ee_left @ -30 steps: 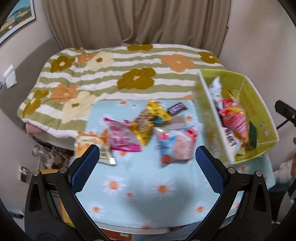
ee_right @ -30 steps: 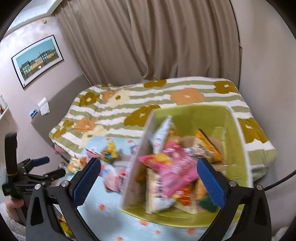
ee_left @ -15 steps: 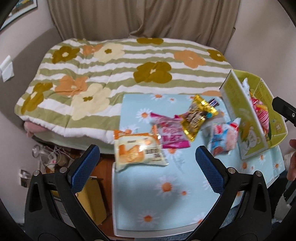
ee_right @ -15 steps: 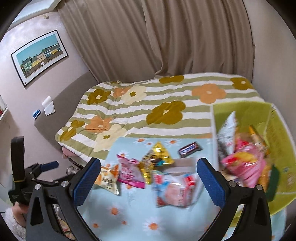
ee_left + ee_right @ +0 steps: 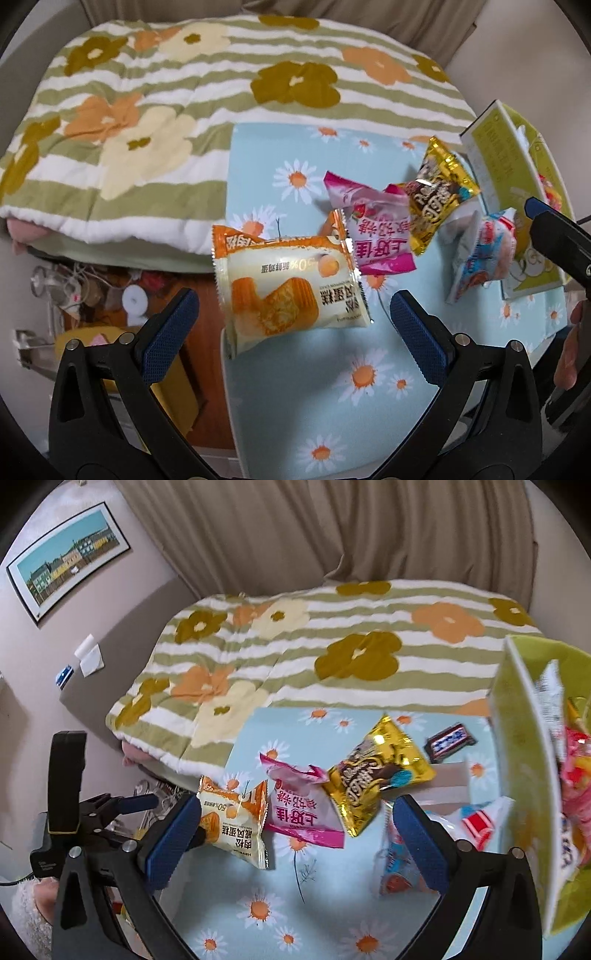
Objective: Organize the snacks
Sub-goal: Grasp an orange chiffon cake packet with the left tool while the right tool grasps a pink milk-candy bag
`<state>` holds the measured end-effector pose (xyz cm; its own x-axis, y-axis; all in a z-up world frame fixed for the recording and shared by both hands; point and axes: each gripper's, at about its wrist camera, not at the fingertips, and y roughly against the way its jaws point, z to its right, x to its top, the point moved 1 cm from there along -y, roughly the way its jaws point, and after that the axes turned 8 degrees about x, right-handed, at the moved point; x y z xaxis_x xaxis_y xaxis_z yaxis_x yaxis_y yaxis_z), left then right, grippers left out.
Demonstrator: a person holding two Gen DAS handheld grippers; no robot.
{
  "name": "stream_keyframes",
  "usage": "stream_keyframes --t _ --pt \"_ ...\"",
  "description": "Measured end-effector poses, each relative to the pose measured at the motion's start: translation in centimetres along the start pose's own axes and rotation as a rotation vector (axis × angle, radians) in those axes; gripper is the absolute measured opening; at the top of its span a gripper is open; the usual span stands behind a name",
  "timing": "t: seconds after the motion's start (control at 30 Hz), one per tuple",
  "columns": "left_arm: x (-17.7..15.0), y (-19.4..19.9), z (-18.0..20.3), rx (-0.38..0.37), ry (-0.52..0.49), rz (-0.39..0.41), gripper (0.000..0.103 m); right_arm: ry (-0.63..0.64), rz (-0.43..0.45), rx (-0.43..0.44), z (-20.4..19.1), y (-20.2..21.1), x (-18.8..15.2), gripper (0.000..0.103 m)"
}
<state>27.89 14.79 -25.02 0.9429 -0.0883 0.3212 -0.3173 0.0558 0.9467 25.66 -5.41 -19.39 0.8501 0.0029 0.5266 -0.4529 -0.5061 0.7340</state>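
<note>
Loose snacks lie on a light blue daisy-print table. An orange and white cake packet sits at the table's left edge. A pink packet, a gold packet, a blue and white packet and a dark candy bar lie to its right. A lime green box with several snacks stands at the right. My left gripper is open and empty, just in front of the cake packet. My right gripper is open and empty above the middle snacks.
A bed with a green striped flower quilt lies behind the table. Cables and clutter sit on the floor left of the table. A curtain and a framed picture are on the walls.
My left gripper has swung left and moved closer to the orange cake packet. My right gripper has swung left from over the green box to over the loose snacks.
</note>
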Motion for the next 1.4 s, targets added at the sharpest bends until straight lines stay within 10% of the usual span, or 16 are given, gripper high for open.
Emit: stream_keyframes --t 0.8,1.4 --pt "1.1 -6.1 2.2 0.11 0.01 -0.075 0.103 0.059 -0.26 0.125 1.6 -10.9 -0.1 0.076" --pt "0.1 -7.4 2.5 0.176 -0.043 -0.064 0.097 0.07 -0.316 0.131 2.3 -13.3 -0.4 0.076"
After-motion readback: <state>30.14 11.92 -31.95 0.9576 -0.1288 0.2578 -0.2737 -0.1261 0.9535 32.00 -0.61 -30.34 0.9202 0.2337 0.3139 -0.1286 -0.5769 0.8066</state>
